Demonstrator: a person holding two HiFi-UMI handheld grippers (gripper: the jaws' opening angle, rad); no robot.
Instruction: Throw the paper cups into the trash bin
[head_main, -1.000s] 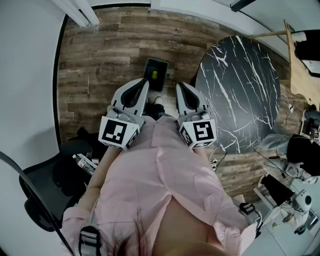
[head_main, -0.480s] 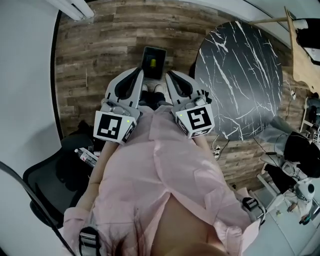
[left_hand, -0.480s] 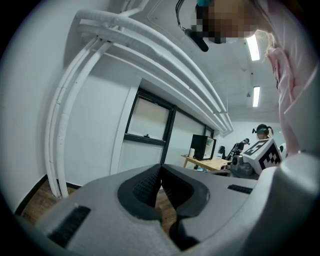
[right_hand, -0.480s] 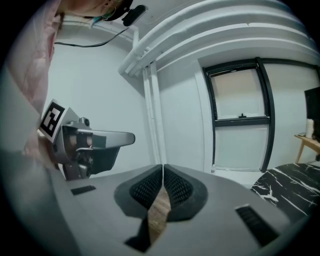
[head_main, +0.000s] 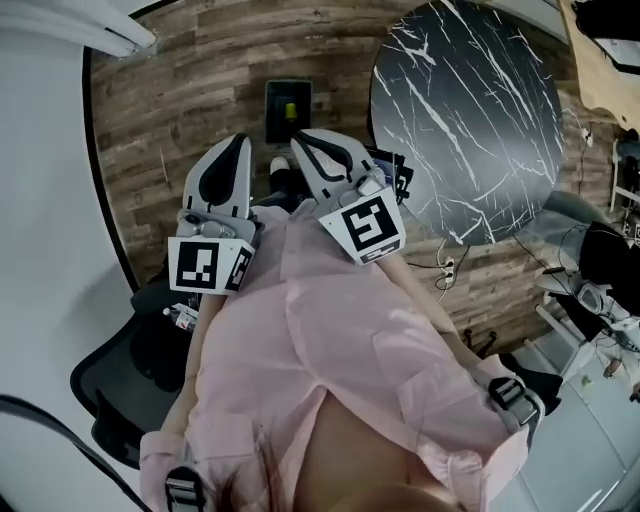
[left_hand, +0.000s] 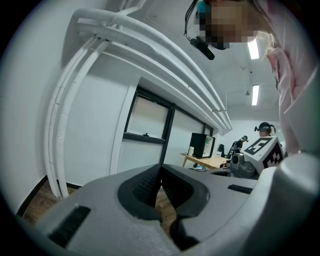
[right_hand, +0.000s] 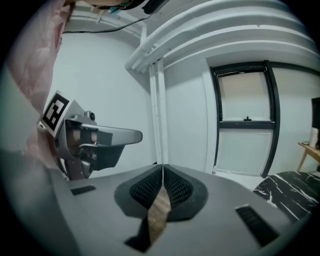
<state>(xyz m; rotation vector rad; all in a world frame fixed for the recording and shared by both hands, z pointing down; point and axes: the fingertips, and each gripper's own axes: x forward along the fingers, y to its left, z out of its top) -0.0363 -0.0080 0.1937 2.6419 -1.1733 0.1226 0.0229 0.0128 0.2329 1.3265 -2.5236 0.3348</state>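
Both grippers are held close to the person's chest over a wooden floor. My left gripper (head_main: 233, 142) is shut with nothing between its jaws, as the left gripper view (left_hand: 160, 168) also shows. Beside it my right gripper (head_main: 300, 136) is shut and empty too (right_hand: 163, 167). On the floor just beyond their tips stands a small black rectangular bin (head_main: 287, 109) with something yellow inside. No paper cup shows in any view. The gripper views look out at white walls, ceiling pipes and a dark-framed window.
A round black marble table (head_main: 470, 110) stands to the right of the grippers. A black chair (head_main: 130, 390) is at the lower left beside a white wall. Cables (head_main: 441, 271) lie on the floor below the table, and cluttered desks fill the far right.
The head view has swung, so the bin and table sit further left and higher. Both grippers have shifted left with the person, still shut, and the right gripper's tips now lie closer to the bin.
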